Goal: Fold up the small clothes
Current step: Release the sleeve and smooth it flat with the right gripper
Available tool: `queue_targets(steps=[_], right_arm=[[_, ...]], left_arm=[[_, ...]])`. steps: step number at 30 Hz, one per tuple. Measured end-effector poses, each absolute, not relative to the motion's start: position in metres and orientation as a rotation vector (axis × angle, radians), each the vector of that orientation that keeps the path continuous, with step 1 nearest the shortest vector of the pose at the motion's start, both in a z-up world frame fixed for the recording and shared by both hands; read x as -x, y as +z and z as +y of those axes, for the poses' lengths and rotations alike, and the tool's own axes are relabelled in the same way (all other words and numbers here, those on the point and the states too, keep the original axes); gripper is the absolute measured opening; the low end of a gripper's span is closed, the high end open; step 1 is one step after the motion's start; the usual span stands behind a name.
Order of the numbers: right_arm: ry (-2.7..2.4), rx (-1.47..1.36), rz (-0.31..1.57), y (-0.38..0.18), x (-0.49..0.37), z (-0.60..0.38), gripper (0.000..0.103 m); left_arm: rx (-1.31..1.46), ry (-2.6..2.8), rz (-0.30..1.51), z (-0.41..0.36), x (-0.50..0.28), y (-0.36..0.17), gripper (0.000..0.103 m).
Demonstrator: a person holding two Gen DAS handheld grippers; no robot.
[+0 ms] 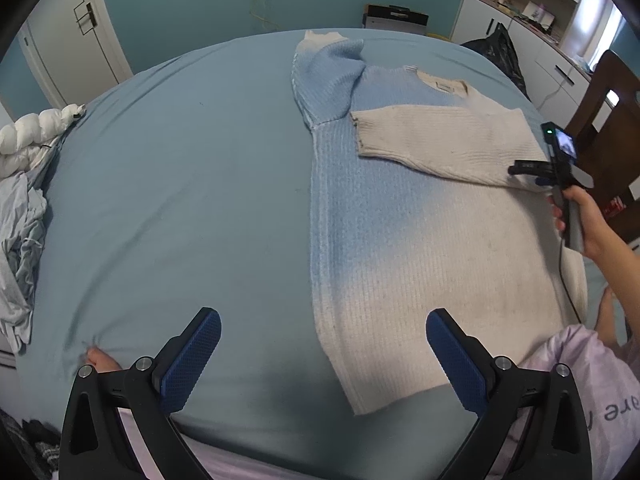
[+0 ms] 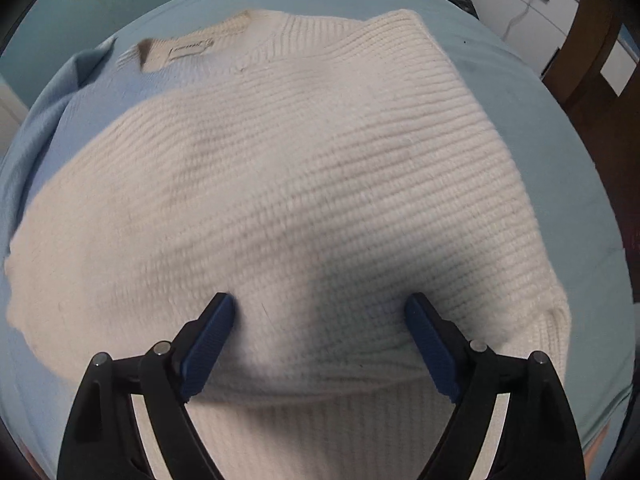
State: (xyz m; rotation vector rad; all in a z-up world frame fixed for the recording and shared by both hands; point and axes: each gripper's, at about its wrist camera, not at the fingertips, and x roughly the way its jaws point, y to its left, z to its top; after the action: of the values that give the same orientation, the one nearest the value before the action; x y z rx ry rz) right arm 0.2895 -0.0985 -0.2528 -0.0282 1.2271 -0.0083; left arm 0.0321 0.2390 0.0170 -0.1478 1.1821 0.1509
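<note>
The right claw (image 2: pixel 319 340), jaws wide and empty, hangs directly over the folded cream sleeve of the sweater (image 2: pixel 280 184) on the bed (image 2: pixel 560 184), the sleeve's length crossing its gap, while the wide-open left claw (image 1: pixel 323 356) hovers empty off the hem's left corner.

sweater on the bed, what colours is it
The sweater fades from light blue to cream; left wrist view shows it best.

The upside-down letters "ere" show on a lilac garment (image 1: pixel 600 408); the sweater's neck label (image 2: pixel 188 49) is illegible.
</note>
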Motion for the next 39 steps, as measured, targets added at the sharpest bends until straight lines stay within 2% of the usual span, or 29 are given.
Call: queue_targets(steps=[2,5,7,11,18,19,21,22,24,26,28,31,34,39], right_arm=[[0.023,0.039,1.203,-0.242,-0.279,-0.100,0.084],[0.049,0.071,1.034,-0.217,-0.263,-0.134,0.085],[-0.031,0.144,0.988,-0.216,-0.258,-0.157,0.085],[-0.144,0.203,1.111,-0.249,-0.266,-0.196,0.085],[-0.271,-0.282,1.137,-0.266,-0.284,-0.288,0.086],[-0.268,-0.278,1.126,-0.268,-0.284,-0.287,0.087],[-0.304,-0.157,1.117,-0.269,-0.290,-0.271,0.092],[-0.320,-0.167,1.124,-0.273,-0.286,-0.263,0.097],[-0.360,-0.281,1.155,-0.281,-0.279,-0.275,0.100],[-0.459,-0.227,1.191,-0.278,-0.281,-0.256,0.099],[-0.546,0.034,1.172,-0.258,-0.282,-0.219,0.099],[-0.582,0.340,0.956,-0.223,-0.275,-0.143,0.099],[-0.387,0.319,0.858,-0.195,-0.273,-0.075,0.101],[0.063,0.099,1.096,-0.220,-0.311,0.010,0.101]], left_arm=[[0.141,0.157,1.178,0.238,-0.031,0.018,0.103],[0.133,0.162,1.176,0.236,-0.033,0.018,0.103],[0.131,0.166,1.178,0.236,-0.033,0.017,0.103],[0.120,0.167,1.199,0.233,-0.037,0.010,0.103],[0.084,0.164,1.222,0.222,-0.041,0.004,0.103],[0.080,0.163,1.223,0.222,-0.041,0.004,0.103],[0.081,0.161,1.218,0.221,-0.040,0.006,0.103],[0.085,0.158,1.214,0.222,-0.039,0.007,0.103],[0.087,0.154,1.208,0.223,-0.038,0.008,0.103],[0.082,0.160,1.202,0.225,-0.037,0.010,0.103],[0.091,0.161,1.195,0.227,-0.038,0.011,0.103],[0.106,0.164,1.190,0.230,-0.038,0.012,0.103],[0.095,0.180,1.194,0.229,-0.039,0.010,0.103],[0.095,0.168,1.191,0.225,-0.041,0.010,0.103]])
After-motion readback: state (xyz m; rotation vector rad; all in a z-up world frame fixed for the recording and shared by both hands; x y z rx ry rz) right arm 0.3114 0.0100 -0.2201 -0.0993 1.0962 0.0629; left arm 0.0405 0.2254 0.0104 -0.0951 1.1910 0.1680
